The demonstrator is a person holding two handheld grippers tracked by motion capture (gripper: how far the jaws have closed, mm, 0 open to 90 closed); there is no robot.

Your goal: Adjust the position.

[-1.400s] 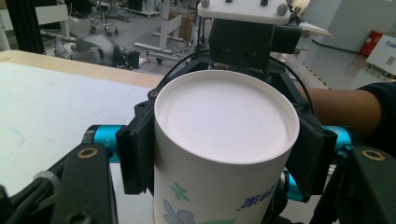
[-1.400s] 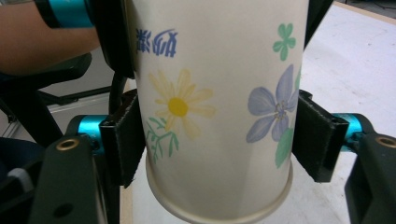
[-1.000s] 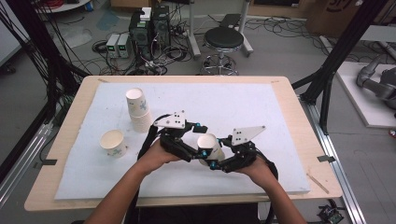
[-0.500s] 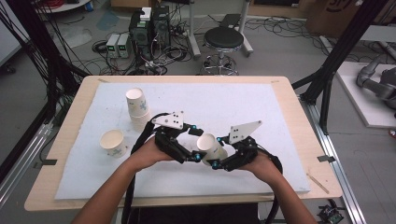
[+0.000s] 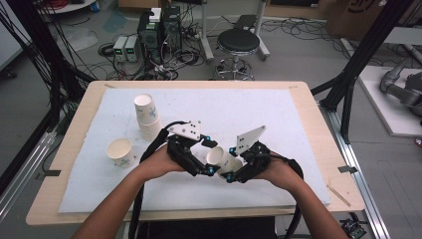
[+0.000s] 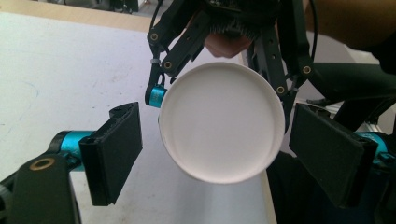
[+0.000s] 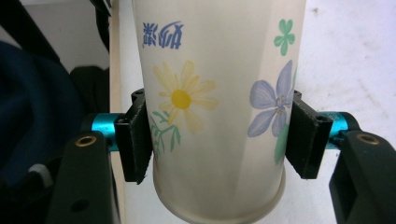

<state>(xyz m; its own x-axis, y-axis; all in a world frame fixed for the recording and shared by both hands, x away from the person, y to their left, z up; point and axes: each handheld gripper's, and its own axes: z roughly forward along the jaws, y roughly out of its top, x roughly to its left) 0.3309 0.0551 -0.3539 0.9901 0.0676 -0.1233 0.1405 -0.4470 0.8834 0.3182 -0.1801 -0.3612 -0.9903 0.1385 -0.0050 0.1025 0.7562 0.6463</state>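
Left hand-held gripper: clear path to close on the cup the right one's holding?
Probably yes. The left hand-held gripper stands open with the cup bottom between its pads, nothing between. The right hand-held gripper clamps farther up the wall.

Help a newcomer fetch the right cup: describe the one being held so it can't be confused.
On the white mat, near the front edge, the right hand-held gripper clamps a flowered paper cup. Unlike the stacked cups and the single cup standing at the left, it's lifted and tipped sideways.
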